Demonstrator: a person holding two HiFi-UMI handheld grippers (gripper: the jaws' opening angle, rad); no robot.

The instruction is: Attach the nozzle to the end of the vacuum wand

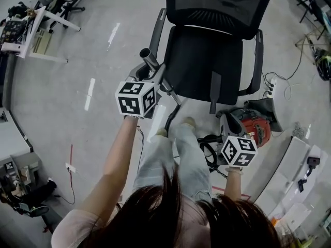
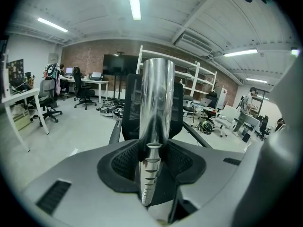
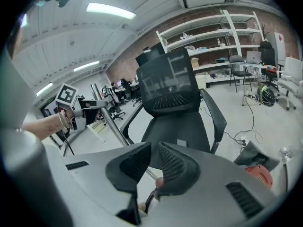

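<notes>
The vacuum wand (image 1: 150,59), a shiny metal tube, points up and away from me, and my left gripper (image 1: 154,77) is shut on it. In the left gripper view the wand (image 2: 157,98) runs straight out between the black pads (image 2: 124,167). My right gripper (image 1: 228,128) hangs low at the right, over the red vacuum body (image 1: 254,128). Its jaws (image 3: 155,150) are shut with nothing between them. Across from it, the wand (image 3: 109,122) is seen in the left gripper (image 3: 90,105). A dark wedge-shaped piece (image 1: 267,109) lies beside the vacuum; I cannot tell whether it is the nozzle.
A black office chair (image 1: 207,66) stands straight ahead, close behind the wand. A black hose (image 1: 208,151) coils on the floor by my legs. A power strip (image 1: 272,87) with cables lies at the right. White boxes (image 1: 297,185) sit at the lower right, a white desk (image 1: 36,32) at the upper left.
</notes>
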